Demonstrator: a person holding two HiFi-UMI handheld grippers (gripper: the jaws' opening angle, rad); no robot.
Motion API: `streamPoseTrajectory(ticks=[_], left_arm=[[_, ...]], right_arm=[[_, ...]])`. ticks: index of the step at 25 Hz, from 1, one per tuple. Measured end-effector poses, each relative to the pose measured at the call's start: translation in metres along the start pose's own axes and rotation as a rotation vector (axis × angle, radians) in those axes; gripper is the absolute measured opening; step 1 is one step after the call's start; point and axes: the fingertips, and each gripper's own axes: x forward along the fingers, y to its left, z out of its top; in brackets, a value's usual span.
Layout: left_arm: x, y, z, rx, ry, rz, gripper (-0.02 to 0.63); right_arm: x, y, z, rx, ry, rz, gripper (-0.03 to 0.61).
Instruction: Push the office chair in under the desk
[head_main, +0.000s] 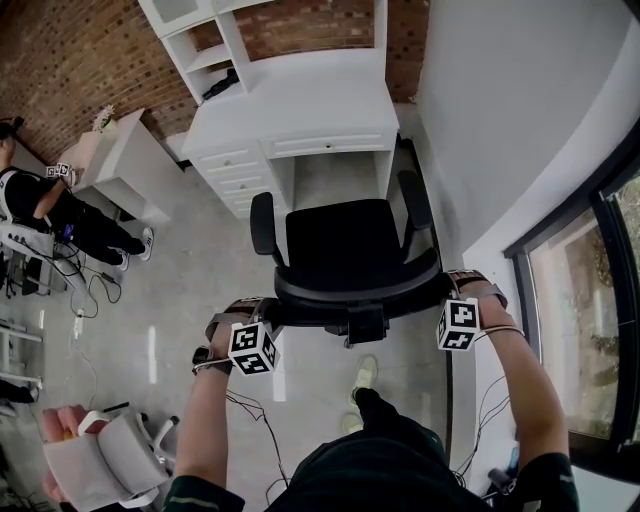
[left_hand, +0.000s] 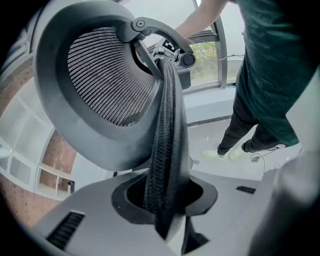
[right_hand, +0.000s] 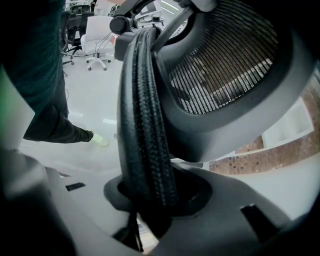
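**A:** Head view first?

**B:** Looks steeply down on a black office chair (head_main: 345, 250), seat turned toward a white desk (head_main: 300, 110) straight ahead. Seat front just short of the knee opening, not yet under it. Left gripper (head_main: 262, 315) and right gripper (head_main: 452, 290) at opposite ends of the backrest (head_main: 350, 298), one per side, neither nearer than the other. Desk directly beyond the chair from the jaws, long axis of the backrest crosswise to that line. Probably calls for an even forward shove from both sides, kept straight between the drawers on the left and the side panel on the right.

**A:** Jaws readable from up there?

**B:** Hardly. Only marker cubes and wrists.

**A:** Left gripper view, then?

**B:** Sights along the backrest edge-on. Jaws clenched on its woven rim (left_hand: 167, 150), rim standing upright between them. Mesh headrest (left_hand: 100, 75) above, a glimpse of the right gripper past it. Dark trousers and pale shoes on grey floor to the right. No desk opening in sight here.

**A:** And the right gripper view?

**B:** Mirrors that. Jaws clamped on the opposite rim (right_hand: 145, 125), thick braided edge filling the gap. Headrest mesh to the upper right, brick wall and white shelving behind it. Adds white chairs far off across the room, unseen in the left gripper view. Confirms a firm grasp on both sides, beyond the head view's reach.
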Motion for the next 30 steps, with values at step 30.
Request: streamPoseTrajectory(ticks=[30], left_arm=[[0.037,0.113,-0.052,0.034,-0.009,-0.028,0.109]], right_arm=[[0.060,-0.087,0.034,0.041,0.020,0.003,0.110]])
